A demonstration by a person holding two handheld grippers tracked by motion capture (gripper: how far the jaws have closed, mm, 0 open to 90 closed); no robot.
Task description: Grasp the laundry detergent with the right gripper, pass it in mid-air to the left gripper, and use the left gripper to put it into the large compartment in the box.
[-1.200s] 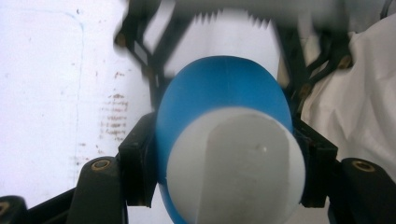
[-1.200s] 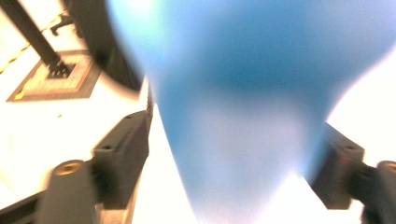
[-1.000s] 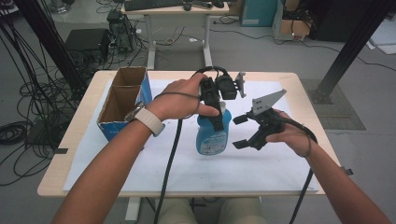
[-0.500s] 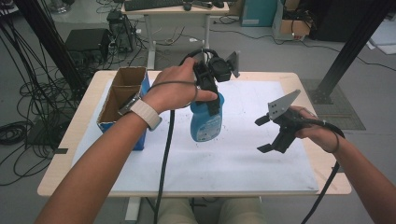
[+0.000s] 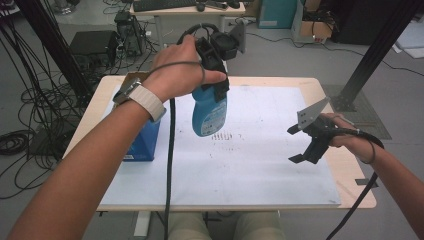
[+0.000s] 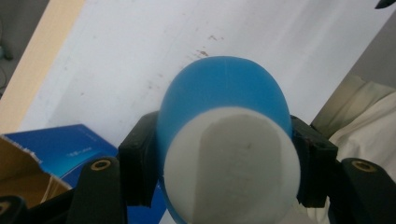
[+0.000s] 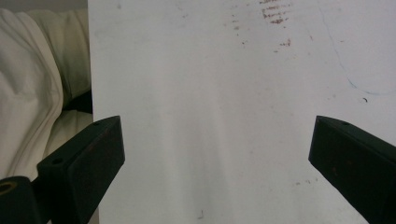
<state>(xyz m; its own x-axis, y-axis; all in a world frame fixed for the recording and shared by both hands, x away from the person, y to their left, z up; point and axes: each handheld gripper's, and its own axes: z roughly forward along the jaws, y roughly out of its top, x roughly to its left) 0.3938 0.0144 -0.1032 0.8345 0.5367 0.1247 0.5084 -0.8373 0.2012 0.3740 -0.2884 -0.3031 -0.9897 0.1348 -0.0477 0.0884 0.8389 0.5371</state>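
A blue bottle [image 5: 209,112] with a white cap hangs in the air above the white sheet [image 5: 250,165], upright, held near its top by my left gripper [image 5: 216,85]. In the left gripper view the bottle's white cap [image 6: 232,163] sits clamped between the two black jaws, its blue body [image 6: 219,88] pointing down at the sheet. My right gripper [image 5: 296,145] hovers low over the sheet's right side, jaws wide apart and empty; in the right gripper view its fingertips [image 7: 88,154] frame bare white sheet [image 7: 210,116].
A blue cardboard box [image 5: 142,142], open at the top, stands at the table's left, partly behind the left forearm. The wooden table edge [image 5: 350,165] borders the sheet at right. Cables and equipment lie on the floor beyond.
The left gripper has lifted the bottle higher off the sheet and slightly leftward. The right gripper has moved away right, open and empty.
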